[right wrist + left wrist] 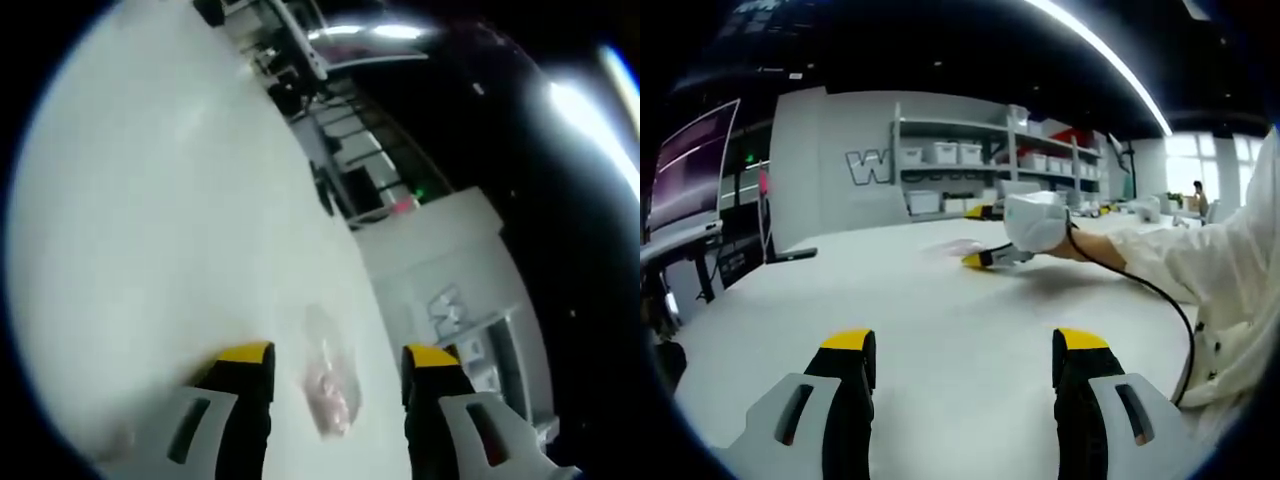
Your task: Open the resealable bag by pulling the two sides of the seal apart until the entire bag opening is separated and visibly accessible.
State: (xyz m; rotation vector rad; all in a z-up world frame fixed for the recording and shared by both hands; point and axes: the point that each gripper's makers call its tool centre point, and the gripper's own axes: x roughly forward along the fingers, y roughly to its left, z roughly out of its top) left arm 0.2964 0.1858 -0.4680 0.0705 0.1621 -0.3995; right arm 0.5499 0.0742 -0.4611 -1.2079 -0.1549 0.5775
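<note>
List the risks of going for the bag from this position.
1. The thin, clear plastic resealable bag lies flat on the smooth white table; the open right gripper may push it along instead of catching the seal.
2. The left gripper hangs open well short of the bag, so nothing braces it yet.
3. The black cable trailing from the right gripper could drag across the bag.

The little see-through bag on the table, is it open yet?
Not yet. The small clear plastic resealable bag lies flat on the white table, apparently sealed. The right hand-held gripper is open, reaching with the bag between its jaws. The left hand-held gripper is open and far back. Gripping and pulling the seal apart remain.
</note>
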